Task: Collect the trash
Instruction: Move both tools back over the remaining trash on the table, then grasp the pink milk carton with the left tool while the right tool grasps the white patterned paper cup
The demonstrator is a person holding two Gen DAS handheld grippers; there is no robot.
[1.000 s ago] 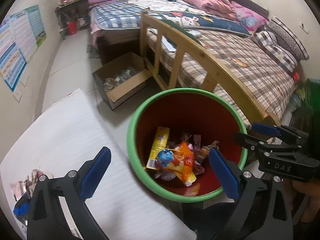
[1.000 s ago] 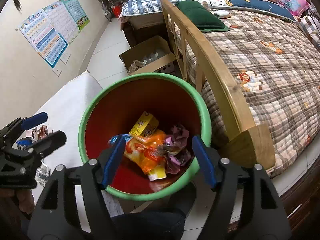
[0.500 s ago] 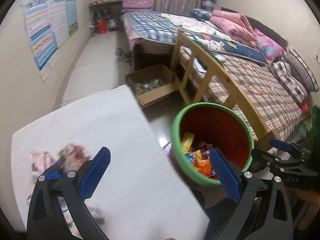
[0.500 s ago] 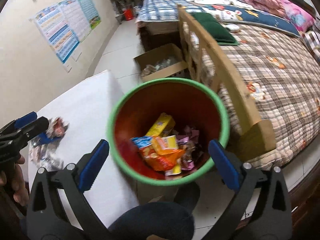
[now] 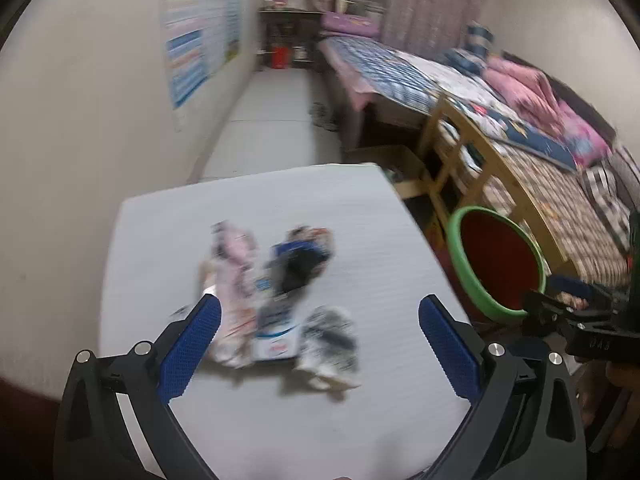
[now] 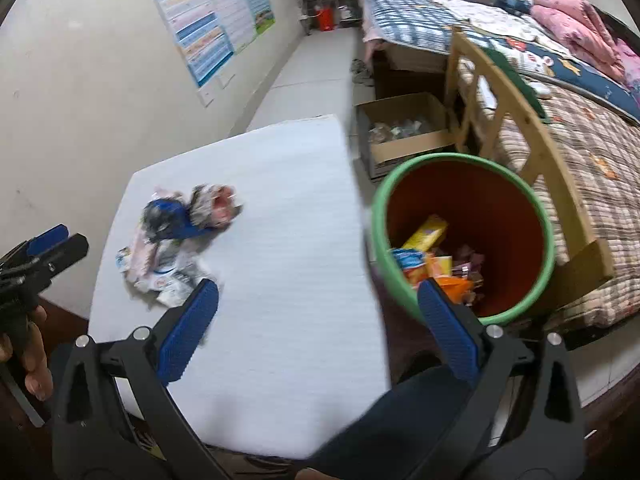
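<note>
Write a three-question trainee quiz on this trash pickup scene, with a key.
1. True or false: the pile of wrappers lies on the white table.
2. What colour is the rim of the bin? A green, B blue, C yellow.
3. Fill in: both the left gripper and the right gripper are ____, with nothing between their pads.

Key: 1 true; 2 A; 3 open.
</note>
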